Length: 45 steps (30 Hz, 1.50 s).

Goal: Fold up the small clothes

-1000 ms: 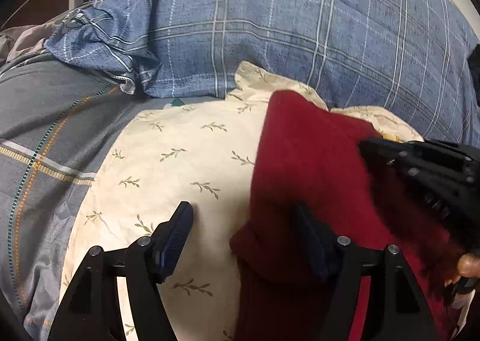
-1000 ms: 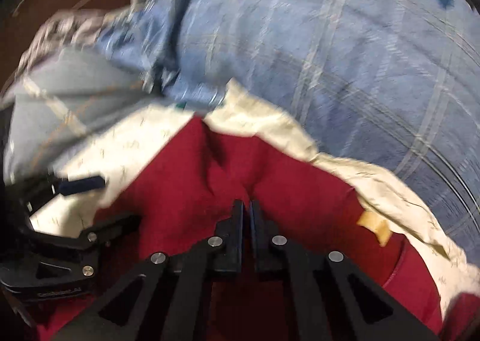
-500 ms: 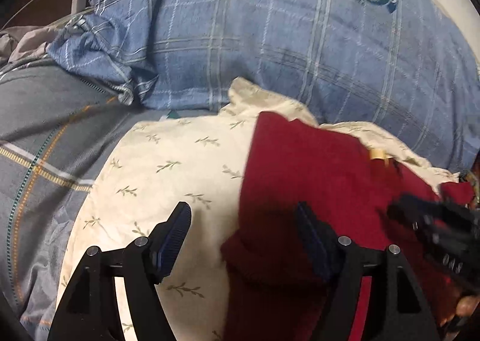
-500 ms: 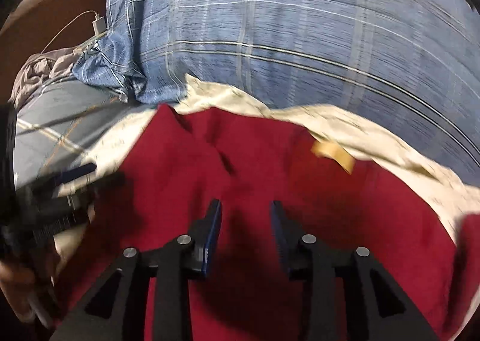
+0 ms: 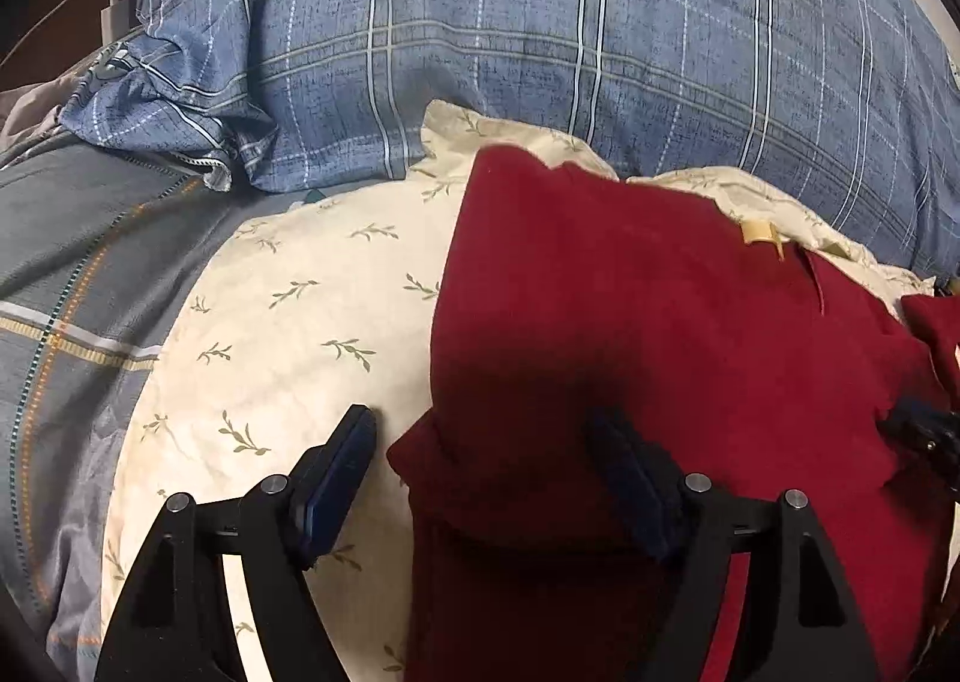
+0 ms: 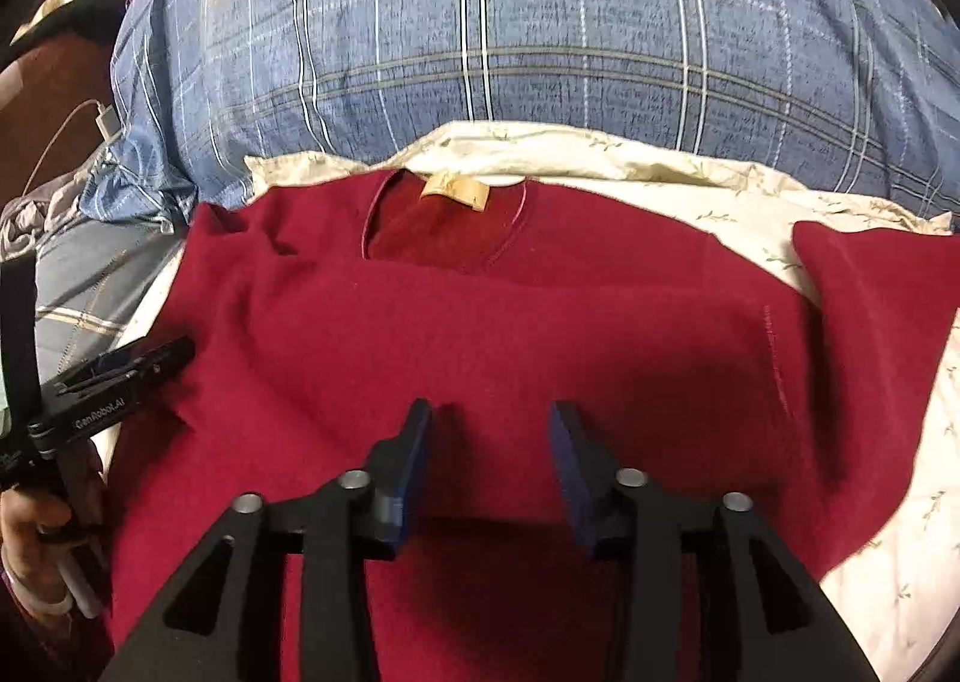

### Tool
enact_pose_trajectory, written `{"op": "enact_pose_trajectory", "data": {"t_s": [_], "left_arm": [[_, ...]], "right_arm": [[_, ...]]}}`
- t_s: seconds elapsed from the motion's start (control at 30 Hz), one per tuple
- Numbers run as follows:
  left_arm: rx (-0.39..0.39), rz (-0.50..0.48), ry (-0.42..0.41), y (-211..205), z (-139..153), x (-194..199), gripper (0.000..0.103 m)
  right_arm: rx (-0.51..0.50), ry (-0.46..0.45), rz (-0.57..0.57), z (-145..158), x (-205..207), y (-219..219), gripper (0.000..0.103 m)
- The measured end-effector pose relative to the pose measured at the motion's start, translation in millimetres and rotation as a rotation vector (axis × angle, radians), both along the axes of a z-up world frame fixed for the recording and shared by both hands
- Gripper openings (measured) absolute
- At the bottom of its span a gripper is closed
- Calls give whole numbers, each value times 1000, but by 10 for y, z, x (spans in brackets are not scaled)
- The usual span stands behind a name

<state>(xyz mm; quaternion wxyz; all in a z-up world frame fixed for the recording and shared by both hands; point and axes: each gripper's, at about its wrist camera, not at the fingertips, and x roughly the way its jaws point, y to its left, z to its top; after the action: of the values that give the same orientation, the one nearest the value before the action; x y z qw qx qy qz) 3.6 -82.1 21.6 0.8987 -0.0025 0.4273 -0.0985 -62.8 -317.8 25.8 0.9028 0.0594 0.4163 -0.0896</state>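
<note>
A dark red sweater (image 6: 540, 334) lies front up on a cream leaf-print cloth (image 5: 300, 334), its neckline with a tan label (image 6: 454, 191) at the far side. Its left part is folded in over the body; the right sleeve (image 6: 870, 310) lies out to the right. My right gripper (image 6: 489, 460) is open and empty over the sweater's middle. My left gripper (image 5: 480, 472) is open over the sweater's left folded edge (image 5: 600, 322), one finger over the cloth, one over the sweater. It also shows at the left of the right wrist view (image 6: 126, 370).
A large blue plaid pillow (image 6: 510, 33) lies behind the cream cloth. A grey plaid bedsheet (image 5: 72, 262) lies to the left. A white charger with cable (image 5: 114, 12) sits at the far left by the bed's edge.
My right gripper has opened, let go of the red fabric and drawn back to the right over the sweater's middle. The left fold now lies flat. My left gripper stayed open in place.
</note>
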Motion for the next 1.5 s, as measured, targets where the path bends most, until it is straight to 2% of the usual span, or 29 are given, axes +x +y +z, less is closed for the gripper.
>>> {"op": "enact_pose_trajectory", "data": {"t_s": [0.13,0.27,0.37,0.5,0.7,0.9,1.1,1.17,1.23,1.3,1.4,1.5], "left_arm": [[-36,0,-45,15,122,-90,75],[-65,-28,-69,39,199,-215,75],[-51,-46,-57,12,161,-252,75],[-8,-43,-46,-37,102,-240,75],[37,-41,-61,-149,82,-225,75],[35,-39,-67,-152,101,-243,75],[21,-55,-96,-165,193,-326,75],[5,-80,-109,-176,229,-373,75],[-19,-114,-124,-187,267,-423,75],[-38,-135,-126,-187,275,-446,75],[-55,-147,-82,-169,189,-396,78],[-38,-133,-22,-173,52,-302,78]], "right_arm": [[-18,-14,-52,51,-45,-84,53],[-18,4,-102,-50,-40,-167,53],[-33,-22,-107,-130,-67,-154,54],[-79,-41,-87,-186,-87,-74,64],[-86,-66,-81,-213,-104,-52,70],[-108,-61,-64,-225,-78,6,77],[-119,-57,-59,-235,-68,31,80],[-124,-42,-65,-194,-79,55,80],[-82,-36,-65,-91,-138,54,80],[-39,-73,-59,60,-246,17,80],[-11,-133,-82,326,-436,-164,80],[24,-187,-142,538,-616,-526,81]]}}
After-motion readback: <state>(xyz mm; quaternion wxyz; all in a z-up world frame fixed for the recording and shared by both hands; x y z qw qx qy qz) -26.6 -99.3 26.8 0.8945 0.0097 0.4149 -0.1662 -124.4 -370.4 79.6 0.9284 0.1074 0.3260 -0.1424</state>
